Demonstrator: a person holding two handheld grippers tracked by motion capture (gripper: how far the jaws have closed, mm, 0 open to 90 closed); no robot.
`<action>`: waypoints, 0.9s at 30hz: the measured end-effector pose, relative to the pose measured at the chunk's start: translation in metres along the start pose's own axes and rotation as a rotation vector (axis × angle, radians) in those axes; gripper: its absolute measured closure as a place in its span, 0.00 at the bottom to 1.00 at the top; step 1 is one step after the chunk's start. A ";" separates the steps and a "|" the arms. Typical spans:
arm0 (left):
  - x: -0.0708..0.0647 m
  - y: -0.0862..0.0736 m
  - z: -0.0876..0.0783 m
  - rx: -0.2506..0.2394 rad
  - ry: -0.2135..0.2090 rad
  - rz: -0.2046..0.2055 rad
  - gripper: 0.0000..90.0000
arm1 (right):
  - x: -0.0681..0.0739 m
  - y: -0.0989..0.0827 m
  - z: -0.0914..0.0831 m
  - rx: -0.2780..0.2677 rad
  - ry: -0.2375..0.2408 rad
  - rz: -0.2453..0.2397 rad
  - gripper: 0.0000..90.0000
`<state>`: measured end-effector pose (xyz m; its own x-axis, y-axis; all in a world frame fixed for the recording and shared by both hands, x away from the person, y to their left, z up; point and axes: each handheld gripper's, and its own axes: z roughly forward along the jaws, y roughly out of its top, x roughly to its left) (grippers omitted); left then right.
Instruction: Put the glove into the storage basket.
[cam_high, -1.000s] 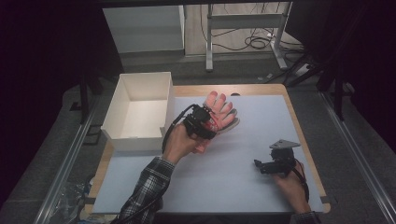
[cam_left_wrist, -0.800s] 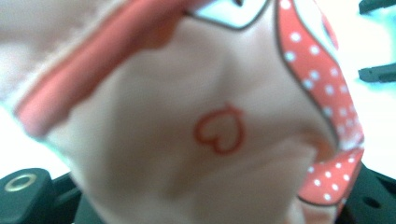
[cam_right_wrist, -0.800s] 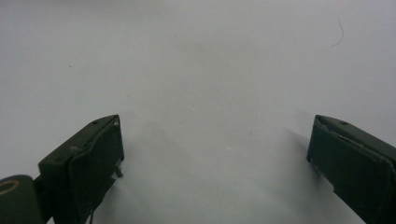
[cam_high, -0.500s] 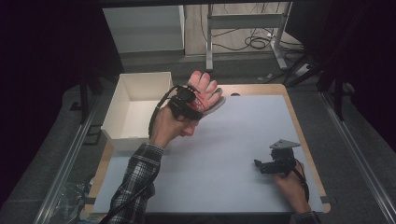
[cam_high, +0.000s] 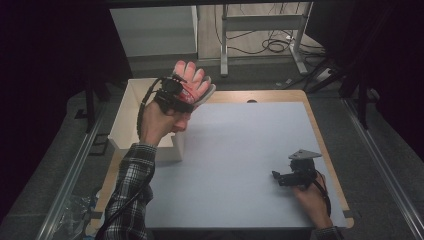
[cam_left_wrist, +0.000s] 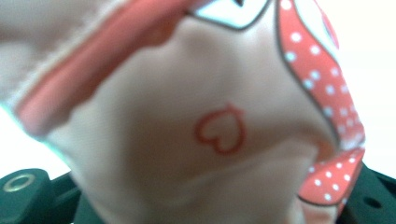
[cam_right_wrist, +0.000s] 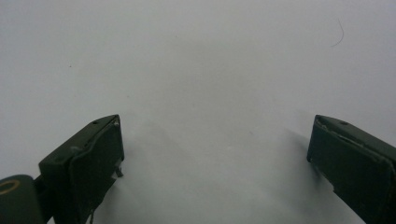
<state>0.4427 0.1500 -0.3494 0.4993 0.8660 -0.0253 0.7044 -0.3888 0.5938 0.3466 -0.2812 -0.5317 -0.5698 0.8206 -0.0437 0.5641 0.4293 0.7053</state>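
A pale pink glove (cam_high: 194, 81) with red trim, white-dotted red patches and a small red heart (cam_left_wrist: 219, 129) hangs in the air over the far right corner of the white box (cam_high: 125, 117). My left gripper (cam_high: 179, 94) is shut on it, and the cloth presses close against that gripper's camera. At the table's front right, my right gripper (cam_high: 276, 176) rests low on the pale mat (cam_high: 240, 150), pointing left. Its two black jaws (cam_right_wrist: 215, 140) stand wide apart with bare mat between them.
The open white box stands at the table's left edge, its inside mostly hidden behind the raised left hand. A wooden table rim (cam_high: 320, 135) frames the mat. Beyond the table are desk legs and cables (cam_high: 270, 45) on the floor.
The left hand has carried the glove up, leftward and away from me, from above the mat to over the box's right wall. The right gripper has stayed put.
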 end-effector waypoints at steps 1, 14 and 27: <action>0.004 -0.001 -0.001 0.000 0.005 -0.009 0.54 | 0.000 0.000 0.000 0.000 0.000 -0.001 0.04; 0.053 -0.021 0.001 0.000 0.088 -0.146 0.53 | 0.000 0.000 0.000 0.000 -0.001 -0.002 0.04; 0.088 -0.048 0.024 0.023 0.153 -0.237 0.51 | 0.000 0.000 0.000 -0.001 -0.003 -0.002 0.04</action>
<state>0.4649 0.2377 -0.3997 0.2390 0.9702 -0.0388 0.8044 -0.1755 0.5676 0.3466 -0.2813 -0.5318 -0.5696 0.8206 -0.0471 0.5625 0.4310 0.7056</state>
